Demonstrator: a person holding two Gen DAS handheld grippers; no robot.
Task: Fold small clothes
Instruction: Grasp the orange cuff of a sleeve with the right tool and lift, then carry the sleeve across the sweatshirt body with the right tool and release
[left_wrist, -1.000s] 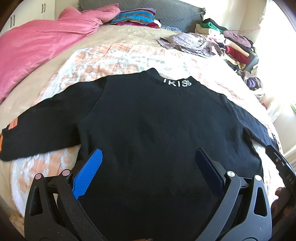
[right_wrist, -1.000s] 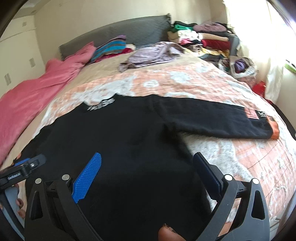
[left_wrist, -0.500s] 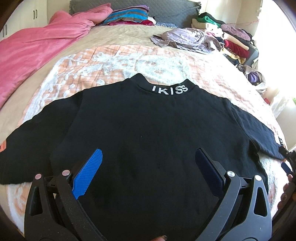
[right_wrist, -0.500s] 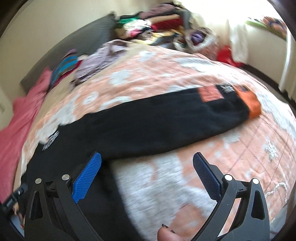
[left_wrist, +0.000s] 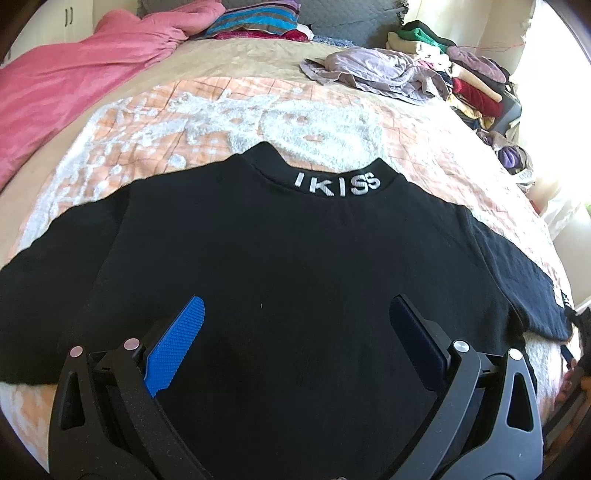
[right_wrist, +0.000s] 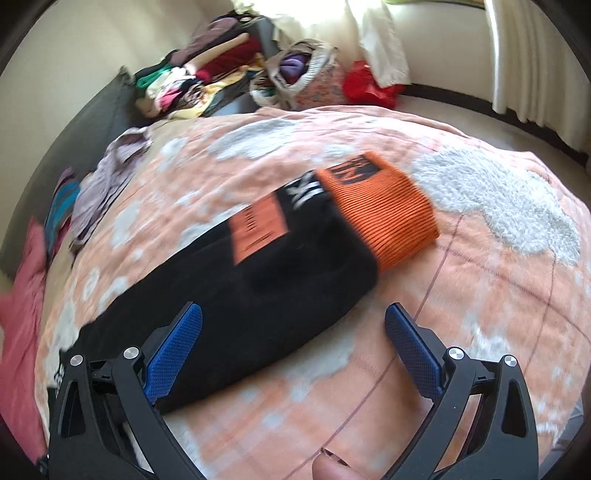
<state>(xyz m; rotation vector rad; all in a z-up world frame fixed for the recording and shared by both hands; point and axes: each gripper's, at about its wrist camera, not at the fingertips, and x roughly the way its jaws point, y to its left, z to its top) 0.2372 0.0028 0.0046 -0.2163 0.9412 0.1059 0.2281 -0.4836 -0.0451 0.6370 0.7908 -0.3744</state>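
We see a black sweater (left_wrist: 288, 266) spread flat on the bed, its collar pointing toward the headboard and bearing white "IKISS" lettering (left_wrist: 337, 183). Both sleeves lie stretched out to the sides. The right sleeve (right_wrist: 258, 291) ends in a ribbed orange cuff (right_wrist: 384, 210), with an orange patch (right_wrist: 258, 230) and white lettering just above it.

Bright daylight from the blown-out window (right_wrist: 314, 7); right wrist view motion-blurred, edges fisheye-warped.

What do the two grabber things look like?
Both look the same. The left gripper and the right gripper each have black plastic frames with cut-out holes, small silver bolts, and two flat blue fingers with a bumpy, grippy surface.
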